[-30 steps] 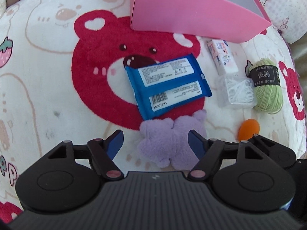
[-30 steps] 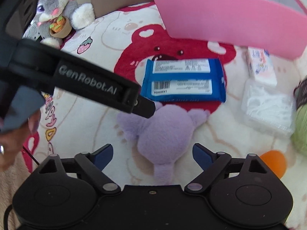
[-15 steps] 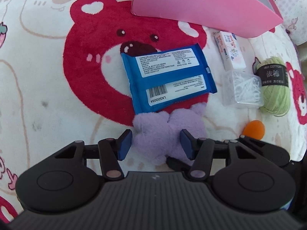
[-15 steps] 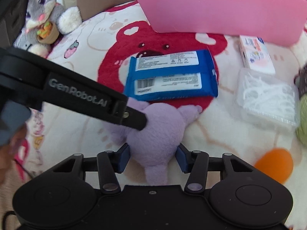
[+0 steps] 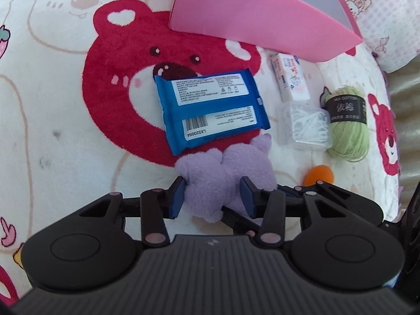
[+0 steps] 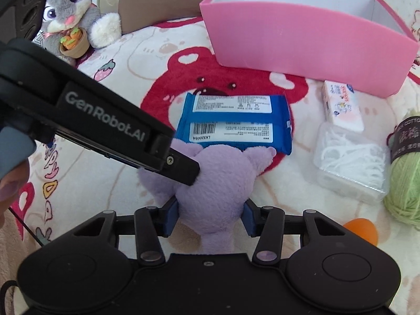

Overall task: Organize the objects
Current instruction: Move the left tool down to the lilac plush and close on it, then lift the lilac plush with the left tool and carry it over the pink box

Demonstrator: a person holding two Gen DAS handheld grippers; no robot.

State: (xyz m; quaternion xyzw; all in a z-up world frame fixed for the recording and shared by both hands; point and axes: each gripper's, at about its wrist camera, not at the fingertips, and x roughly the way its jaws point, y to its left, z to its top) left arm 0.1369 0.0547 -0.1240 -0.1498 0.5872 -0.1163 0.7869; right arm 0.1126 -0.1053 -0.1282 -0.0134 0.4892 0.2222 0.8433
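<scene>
The purple plush is gripped from two sides at once, prob. because it is soft and floppy and one pinch alone would let it sag. The left gripper is clenched on one part of the plush, blue pads pressed into the fur; the right gripper is clenched on the narrower lower part, pads sunk in on both sides. In the right view, the left gripper's finger is seen pressed against the plush's side. The plush lies on the bear blanket, well in front of the pink box, with its top touching the near edge of the blue pack. The box is open at the top and appears empty as far as seen, so it is judged the likely destination. The other items are left in a loose row in front of the box, to the right of the pack: a small tissue pack, a clear floss case, green yarn and an orange ball, none touched yet. A rabbit toy is left of the box, apart from the rest.
</scene>
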